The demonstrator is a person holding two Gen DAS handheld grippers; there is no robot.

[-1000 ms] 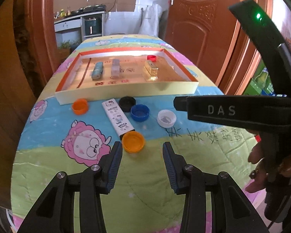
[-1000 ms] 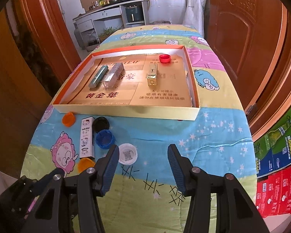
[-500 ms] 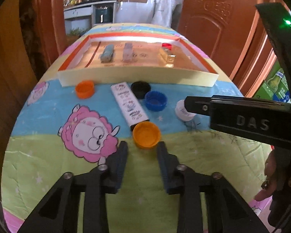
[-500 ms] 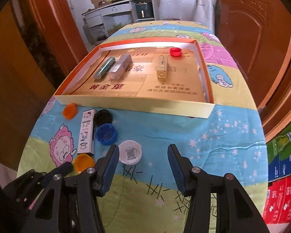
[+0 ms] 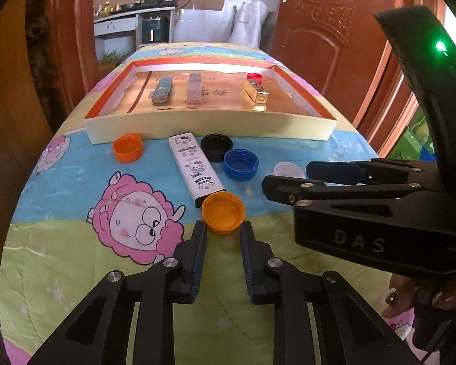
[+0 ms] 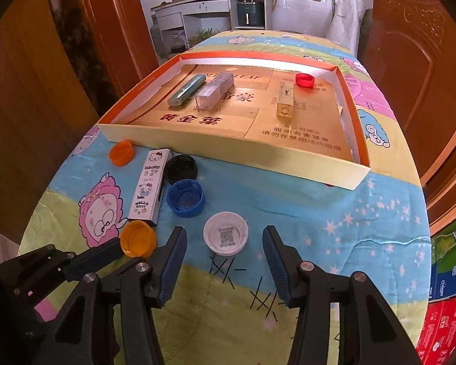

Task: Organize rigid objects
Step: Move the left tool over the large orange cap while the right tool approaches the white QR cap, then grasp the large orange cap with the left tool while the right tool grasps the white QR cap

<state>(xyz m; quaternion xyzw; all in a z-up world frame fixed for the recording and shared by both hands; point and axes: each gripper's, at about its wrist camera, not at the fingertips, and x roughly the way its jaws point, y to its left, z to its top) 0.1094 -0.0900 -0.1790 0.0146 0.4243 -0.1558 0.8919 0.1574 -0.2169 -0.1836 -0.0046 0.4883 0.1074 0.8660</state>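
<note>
A near orange bottle cap (image 5: 223, 211) lies open side up on the cartoon-print quilt. My left gripper (image 5: 224, 226) has its jaws closing, and both fingertips touch the cap's sides. A white cap (image 6: 226, 236) with a printed code inside lies between the tips of my right gripper (image 6: 224, 232), which is open and clear of it. A Hello Kitty box (image 5: 196, 164), a black cap (image 5: 216, 146), a blue cap (image 5: 241, 164) and a second orange cap (image 5: 127, 147) lie in front of the orange-rimmed tray (image 5: 209, 127).
Inside the tray lie a teal tube (image 6: 187, 89), a clear box (image 6: 215, 91), a gold box (image 6: 285, 103) and a red cap (image 6: 304, 79). Wooden doors flank the table. Drink cartons (image 6: 447, 304) stand on the floor at the right. A hand (image 5: 410, 301) holds the right gripper.
My left jaws have narrowed from wide apart until they touch the near orange cap. My right gripper has sunk and rolled a little, and the white cap now lies between its tips.
</note>
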